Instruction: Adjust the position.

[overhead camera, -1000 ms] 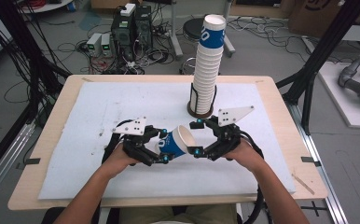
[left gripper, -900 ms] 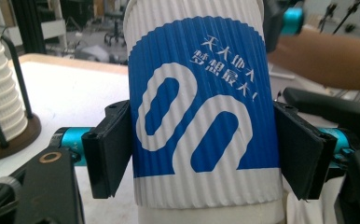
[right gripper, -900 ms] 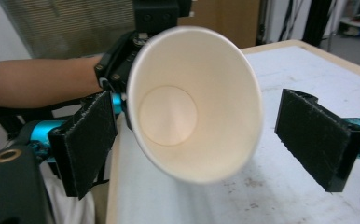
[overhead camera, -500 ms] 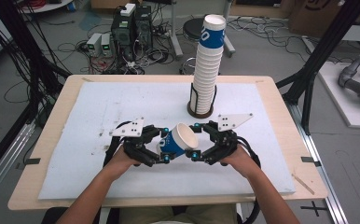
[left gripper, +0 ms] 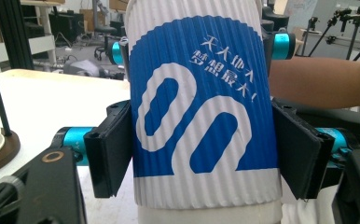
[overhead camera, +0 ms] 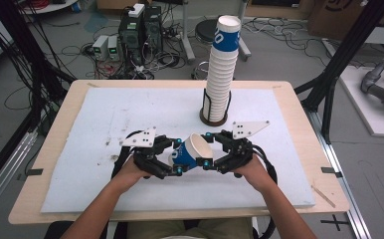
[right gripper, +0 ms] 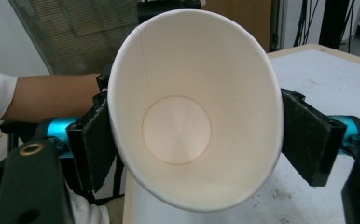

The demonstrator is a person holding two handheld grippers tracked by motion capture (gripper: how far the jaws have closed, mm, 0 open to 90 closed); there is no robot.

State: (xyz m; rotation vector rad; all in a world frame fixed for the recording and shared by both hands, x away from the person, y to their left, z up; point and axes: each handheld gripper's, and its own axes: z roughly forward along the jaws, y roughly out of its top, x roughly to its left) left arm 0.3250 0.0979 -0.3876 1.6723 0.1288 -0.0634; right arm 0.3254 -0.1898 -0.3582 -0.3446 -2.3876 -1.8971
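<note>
**Left gripper view: ribbed cup pinched, second gripper closing at its rim**

Left gripper view shows the left gripper with both black jaws pressed flat against the sides of a blue-and-white ribbed paper cup, holding it by its lower body. In the right gripper view, the right gripper faces the cup's open white mouth; its jaws have just been closing, the cup's rim between them, the left pad touching the rim and squeezing it to an oval.

From the high view the cup lies tilted on its side, held above the white foam-covered surface between the left gripper and the right gripper. Behind them, well apart, a tall stack of matching paper cups stands upright in a round dark-based wire holder.
</note>
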